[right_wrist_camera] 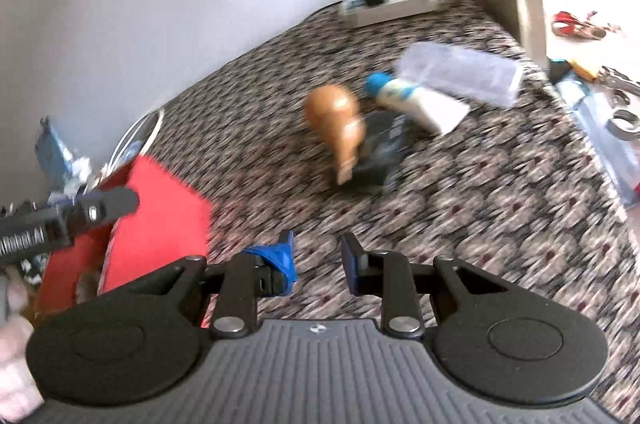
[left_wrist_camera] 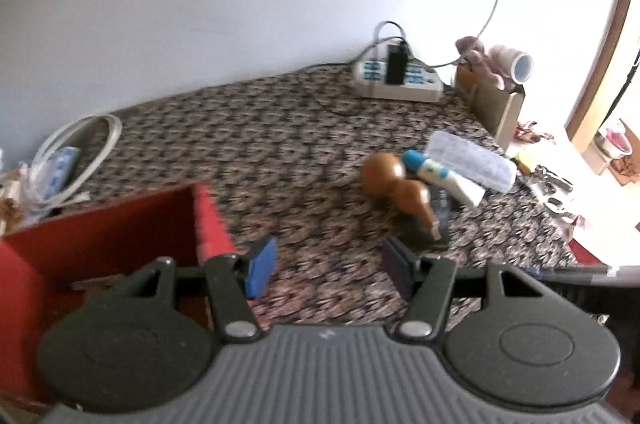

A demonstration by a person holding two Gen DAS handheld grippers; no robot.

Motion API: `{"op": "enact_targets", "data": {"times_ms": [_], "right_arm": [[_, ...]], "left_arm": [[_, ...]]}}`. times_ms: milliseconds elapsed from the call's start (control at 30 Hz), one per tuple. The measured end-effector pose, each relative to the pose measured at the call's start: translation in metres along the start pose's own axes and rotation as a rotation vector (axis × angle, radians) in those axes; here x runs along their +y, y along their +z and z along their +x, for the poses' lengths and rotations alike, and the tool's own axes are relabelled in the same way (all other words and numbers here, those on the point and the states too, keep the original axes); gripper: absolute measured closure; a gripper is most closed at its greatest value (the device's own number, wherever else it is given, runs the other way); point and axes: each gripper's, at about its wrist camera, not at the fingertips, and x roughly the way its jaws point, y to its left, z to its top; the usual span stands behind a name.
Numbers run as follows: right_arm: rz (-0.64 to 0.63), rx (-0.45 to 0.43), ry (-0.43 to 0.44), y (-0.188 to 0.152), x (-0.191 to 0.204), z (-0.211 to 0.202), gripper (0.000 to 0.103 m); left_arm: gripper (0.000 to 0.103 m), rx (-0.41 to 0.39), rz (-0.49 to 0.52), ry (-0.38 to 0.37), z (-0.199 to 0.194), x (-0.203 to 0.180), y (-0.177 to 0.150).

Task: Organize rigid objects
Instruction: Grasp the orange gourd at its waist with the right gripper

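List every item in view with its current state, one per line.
Left tongs: open, empty.
Right tongs: open, empty.
Red box: open at the top.
Wooden gourd: lying on its side.
Blue-capped bottle: lying down, capped.
Clear case: closed, lying flat.
Power strip: black adapter plugged in.

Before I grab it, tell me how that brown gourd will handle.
The brown gourd looks hard and glossy, so it may slip between pads. Lying on its side with two round bulbs, it will probably roll if nudged. Its narrow neck end seems the easier place to pinch.
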Motion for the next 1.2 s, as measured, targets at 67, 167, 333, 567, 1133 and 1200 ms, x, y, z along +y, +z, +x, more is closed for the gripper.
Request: {"op": "enact_targets", "data": {"times_ms": [67,167,333,567,1133,1200], "right_arm": [[0.016,0.001,0.0,0.016,-0.02,0.004,0.094],[0.026,0.013,0.012,0.04,-0.042,0.017,0.094],[0.053,0.045,0.096,0.079,-0.061,0.049,0.094],[0.005,0.123,0.151,0.121,-0.057,0.106,0.094],[-0.033,0.336,0.286,0.117,-0.025,0.178,0.095],[0.0,0.363,0.312,0.115,-0.026,0.182,0.095]], "left_arm": [[0.038,0.016,-0.024,-0.035,0.018,-0.009,0.003],[0.037,0.044,-0.065,-0.09,0.046,-0.02,0.007],[0.034,0.056,-0.094,-0.131,0.085,-0.033,0.011],[0.03,0.063,-0.141,-0.169,0.125,-0.037,0.023],[0.029,0.152,-0.156,-0.123,0.173,-0.012,0.018],[0.029,0.152,-0.164,-0.139,0.172,-0.008,0.014]]}}
